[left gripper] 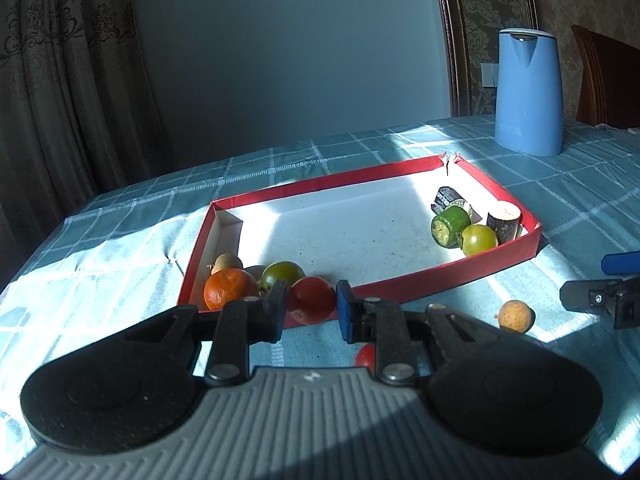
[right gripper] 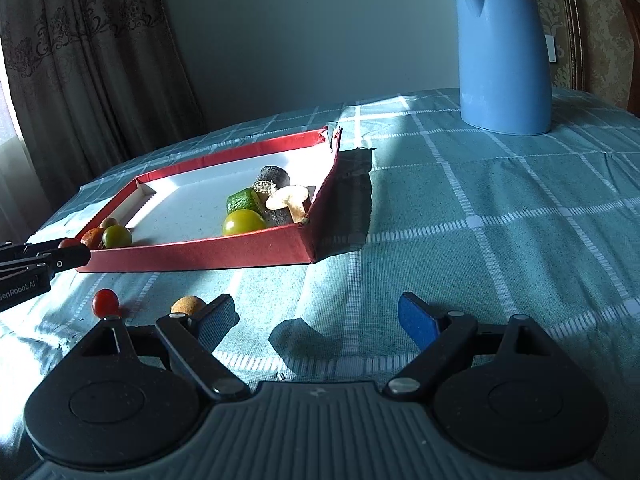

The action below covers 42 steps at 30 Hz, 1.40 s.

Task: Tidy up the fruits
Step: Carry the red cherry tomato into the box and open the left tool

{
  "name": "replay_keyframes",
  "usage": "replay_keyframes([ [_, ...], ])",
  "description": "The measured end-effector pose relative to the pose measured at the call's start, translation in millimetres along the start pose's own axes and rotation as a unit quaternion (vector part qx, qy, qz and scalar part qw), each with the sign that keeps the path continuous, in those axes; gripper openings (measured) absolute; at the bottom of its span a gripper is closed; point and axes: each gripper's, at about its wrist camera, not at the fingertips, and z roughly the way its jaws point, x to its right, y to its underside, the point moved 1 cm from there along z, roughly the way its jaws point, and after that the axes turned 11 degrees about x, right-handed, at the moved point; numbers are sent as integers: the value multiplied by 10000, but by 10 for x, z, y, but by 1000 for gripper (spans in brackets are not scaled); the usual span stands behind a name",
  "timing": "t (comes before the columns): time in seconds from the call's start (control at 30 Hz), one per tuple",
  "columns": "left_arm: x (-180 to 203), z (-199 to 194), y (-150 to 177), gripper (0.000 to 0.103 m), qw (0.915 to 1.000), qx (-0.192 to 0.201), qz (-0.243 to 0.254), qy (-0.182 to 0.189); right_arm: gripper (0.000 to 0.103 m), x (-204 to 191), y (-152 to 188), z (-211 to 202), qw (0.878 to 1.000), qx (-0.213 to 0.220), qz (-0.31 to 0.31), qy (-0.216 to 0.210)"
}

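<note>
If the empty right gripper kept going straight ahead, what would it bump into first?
Probably nothing but the checked tablecloth. The right gripper is open and angled down at bare cloth, right of the red tray. The blue kettle stands farther back, though depth is hard to judge.

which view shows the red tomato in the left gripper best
The left wrist view: the red tomato sits large and central, pinched in the left gripper. The right wrist view shows only a red sliver behind that gripper's fingers.
</note>
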Motion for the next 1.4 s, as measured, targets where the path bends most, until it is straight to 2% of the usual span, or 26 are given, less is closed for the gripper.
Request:
replay_keyframes([
  [0.13,-15,192,-91,24,9990,-145,-289,-308,90,-138,85,-90,9968,-195,-653,421],
  [0.17,-25,238,-107,24,9985,-170,-355,-378,91,-160,104,-115,9958,-201,-752,479],
  [0.2,-31,280,-122,24,9979,-199,-417,-464,96,-173,116,-135,9951,-213,-808,530],
  [0.33,-46,462,-171,24,9948,-318,-605,-760,101,-198,152,-169,9935,-202,-920,641],
  [0.5,-51,605,-191,24,9921,-343,-668,-1002,102,-145,148,-167,9951,-219,-775,566],
  [0.7,-8,713,-159,24,9920,-422,-695,-969,102,-147,150,-166,9952,-211,-769,562],
  [0.87,48,718,-124,25,9930,-323,-546,-993,102,-151,152,-172,9953,-206,-761,557],
  [1.0,38,739,-68,34,9922,-342,-470,-1103,102,-149,151,-175,9955,-206,-747,546],
  [1.13,44,730,-51,35,9926,-326,-427,-1086,102,-151,149,-174,9956,-214,-749,521],
  [1.2,31,740,-38,48,9929,-379,-458,-1028,102,-152,149,-173,9956,-215,-746,520],
  [1.4,15,672,-35,51,9936,-351,-558,-916,102,-151,149,-165,9957,-220,-734,511],
])
